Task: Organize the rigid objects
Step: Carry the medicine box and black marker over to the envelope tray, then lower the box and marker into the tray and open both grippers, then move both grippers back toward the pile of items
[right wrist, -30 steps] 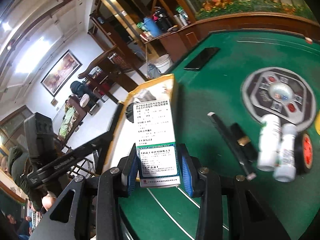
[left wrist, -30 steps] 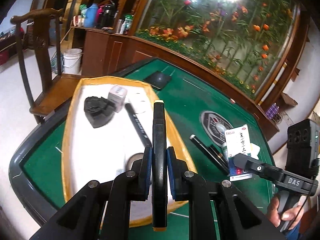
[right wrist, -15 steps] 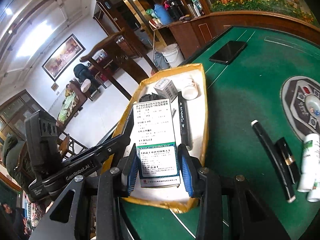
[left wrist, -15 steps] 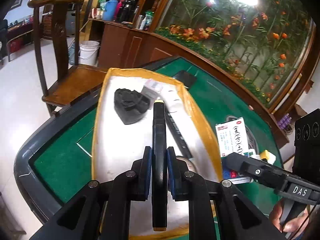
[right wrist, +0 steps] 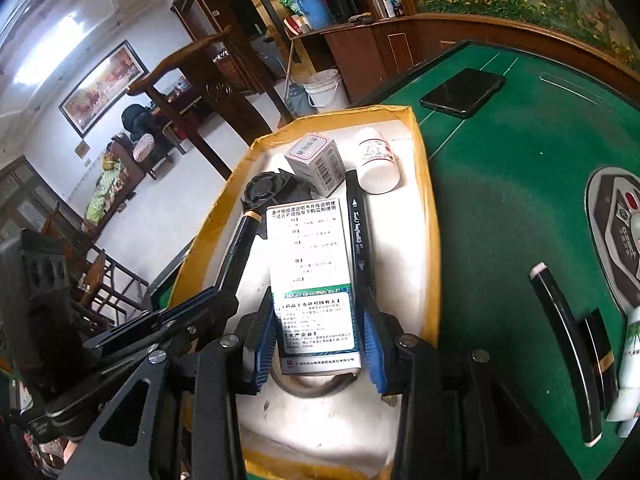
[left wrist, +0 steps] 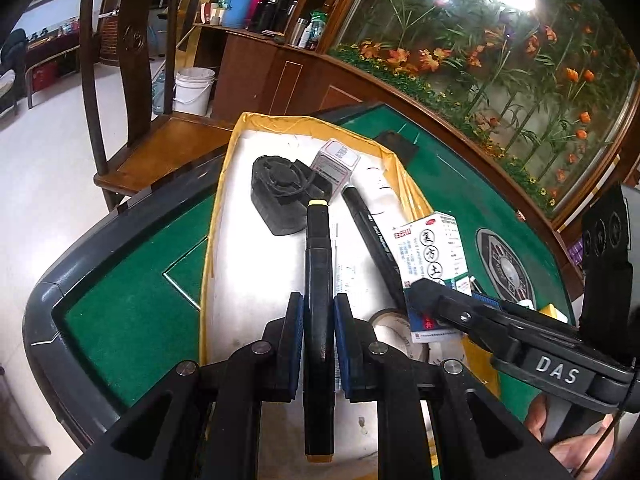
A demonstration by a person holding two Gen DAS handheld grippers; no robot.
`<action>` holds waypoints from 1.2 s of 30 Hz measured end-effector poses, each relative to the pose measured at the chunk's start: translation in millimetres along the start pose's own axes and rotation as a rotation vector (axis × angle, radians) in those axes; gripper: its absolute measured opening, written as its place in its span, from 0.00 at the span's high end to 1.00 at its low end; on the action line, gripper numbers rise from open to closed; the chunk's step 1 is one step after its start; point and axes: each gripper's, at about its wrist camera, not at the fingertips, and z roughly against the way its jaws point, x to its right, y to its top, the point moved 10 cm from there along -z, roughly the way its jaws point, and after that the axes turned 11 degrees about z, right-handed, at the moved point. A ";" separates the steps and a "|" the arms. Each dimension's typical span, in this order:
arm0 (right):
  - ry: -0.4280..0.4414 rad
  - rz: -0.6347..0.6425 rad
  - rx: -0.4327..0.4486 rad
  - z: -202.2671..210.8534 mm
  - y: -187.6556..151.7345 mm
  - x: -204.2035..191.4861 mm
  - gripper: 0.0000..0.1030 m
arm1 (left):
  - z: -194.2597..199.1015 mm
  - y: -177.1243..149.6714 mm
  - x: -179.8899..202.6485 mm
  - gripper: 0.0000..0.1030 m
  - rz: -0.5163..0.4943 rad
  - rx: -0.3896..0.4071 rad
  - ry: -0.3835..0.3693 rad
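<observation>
Presently we log: left tongs (left wrist: pixel 318 322) clamping a black marker (left wrist: pixel 318 264), right tongs (right wrist: pixel 320 336) gripping a medicine box (right wrist: pixel 312 280), both over yellow-rimmed tray (right wrist: pixel 430 216) on green bench (right wrist: pixel 520 208).

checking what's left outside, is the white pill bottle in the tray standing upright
No, the white pill bottle lies on its side in the tray, beside the black marker.

Bench (left wrist: pixel 120 320): green felt, thin white lines, dark grey rim. Tray (left wrist: pixel 218 220): yellow walls, white floor. Marker (left wrist: pixel 318 280) in left claw (left wrist: pixel 318 320): black, cream cap end; claw pads (left wrist: pixel 295 332) blue. Box (right wrist: pixel 312 276) in right claw (right wrist: pixel 318 344): white with black print, green-bordered panel. Small box (right wrist: pixel 316 158): grey, barcode. Bottle (right wrist: pixel 378 160): white, red-printed label. Phone (right wrist: pixel 462 91): black.
</observation>
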 end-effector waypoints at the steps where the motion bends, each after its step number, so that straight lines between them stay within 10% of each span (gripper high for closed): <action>1: -0.007 0.004 -0.004 -2.8 0.8 -0.6 0.64 | -0.6 -0.4 -0.2 0.85 0.001 -0.002 0.002; 12: -0.050 0.034 -0.022 -19.4 2.4 -0.9 0.64 | -0.1 -1.9 -1.3 0.85 -0.015 0.004 0.028; 19: -0.032 0.000 -0.012 -10.5 0.5 6.3 0.61 | 4.2 -2.5 3.8 0.48 -0.017 0.002 0.021; 36: 0.000 -0.120 0.134 95.7 -37.2 65.6 0.56 | 19.2 -22.2 62.7 0.48 -0.129 -0.012 -0.010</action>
